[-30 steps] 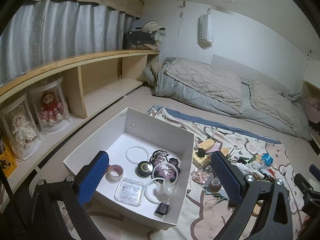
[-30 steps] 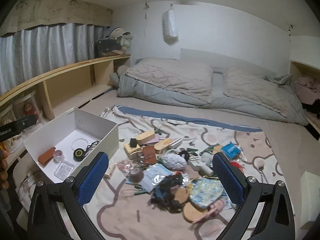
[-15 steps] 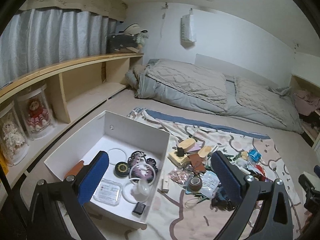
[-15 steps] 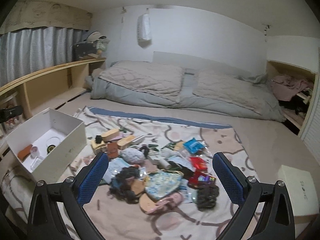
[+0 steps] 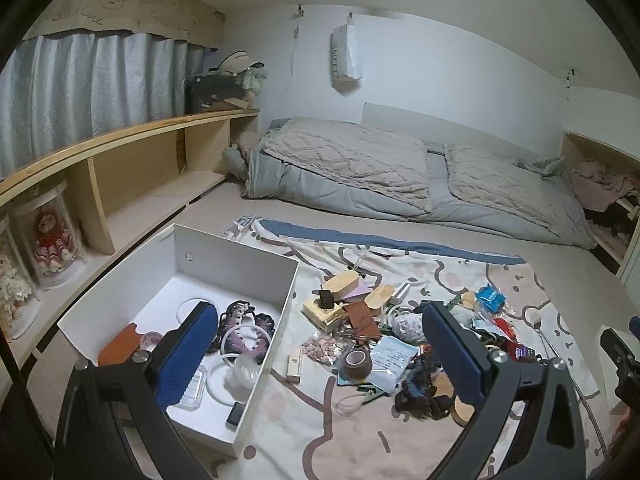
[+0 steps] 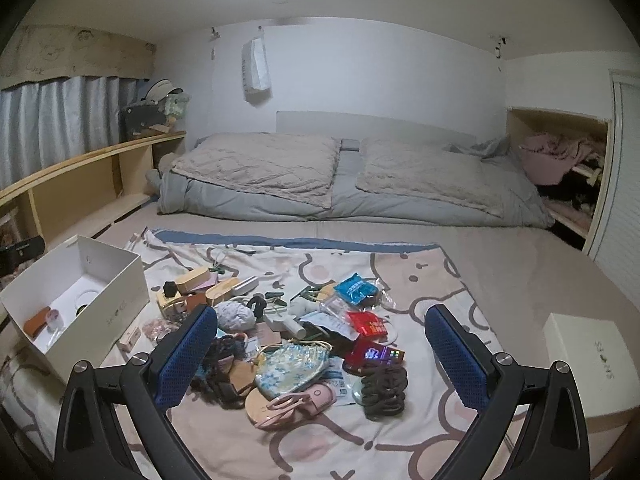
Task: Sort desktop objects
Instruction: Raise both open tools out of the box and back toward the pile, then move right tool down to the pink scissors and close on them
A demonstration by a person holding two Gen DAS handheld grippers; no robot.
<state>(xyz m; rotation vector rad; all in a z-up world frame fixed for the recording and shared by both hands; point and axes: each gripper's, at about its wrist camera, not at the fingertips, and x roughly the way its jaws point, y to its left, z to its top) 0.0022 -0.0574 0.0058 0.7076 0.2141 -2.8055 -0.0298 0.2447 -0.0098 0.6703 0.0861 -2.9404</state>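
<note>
A white open box [image 5: 280, 312] [image 6: 128, 300] stands at the left on a cartoon-print blanket [image 5: 360, 440] [image 6: 420, 276]. It holds rings, a tape roll, a brown case and a clear lid. A pile of small items lies on the blanket: a brown tape roll [image 5: 357, 363], a blue packet [image 6: 355, 289], a floral pouch [image 6: 292, 368], a red pack [image 6: 366, 322], a dark hair claw [image 6: 384, 394]. My left gripper [image 5: 320, 350] is open and empty above the box's right wall. My right gripper [image 6: 320, 354] is open and empty above the pile.
A grey duvet [image 6: 340, 184] lies across the far end of the bed. A wooden shelf [image 5: 132, 184] with dolls in clear cases runs along the left. A closed white box [image 6: 584, 364] sits at the right. Clothes fill a niche [image 6: 560, 160] at the far right.
Both cameras have swung right and pulled back. The box has shifted left in both views, and the pile and the closed white box have come into fuller view. Both grippers stayed open.
</note>
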